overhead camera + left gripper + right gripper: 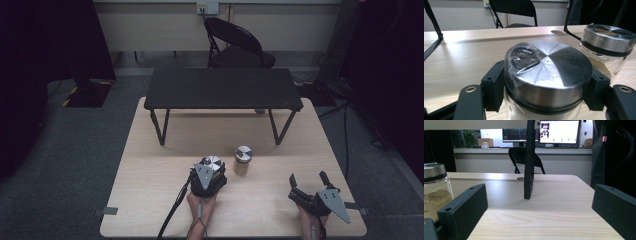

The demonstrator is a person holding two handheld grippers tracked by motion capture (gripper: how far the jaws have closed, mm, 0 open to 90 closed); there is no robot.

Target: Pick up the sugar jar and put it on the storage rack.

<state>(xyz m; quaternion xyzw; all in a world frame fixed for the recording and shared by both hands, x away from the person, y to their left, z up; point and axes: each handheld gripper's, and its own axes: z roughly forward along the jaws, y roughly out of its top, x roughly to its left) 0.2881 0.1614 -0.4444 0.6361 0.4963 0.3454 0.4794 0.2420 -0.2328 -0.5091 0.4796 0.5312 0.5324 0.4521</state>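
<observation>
Clamped in my left gripper (208, 170), mid-table, sits the steel-lidded jar (548, 75); my right gripper (309, 184) hangs open, empty; the second jar (243, 160) just beside could get knocked over.

Left hand-held gripper (207, 169) is pointing toward 12 o'clock, jaws squeezing something between them, forearm coming in from 6. Right hand-held gripper (308, 181) is sitting out at 4 o'clock, jaws gaping wide, nothing in them.
</observation>
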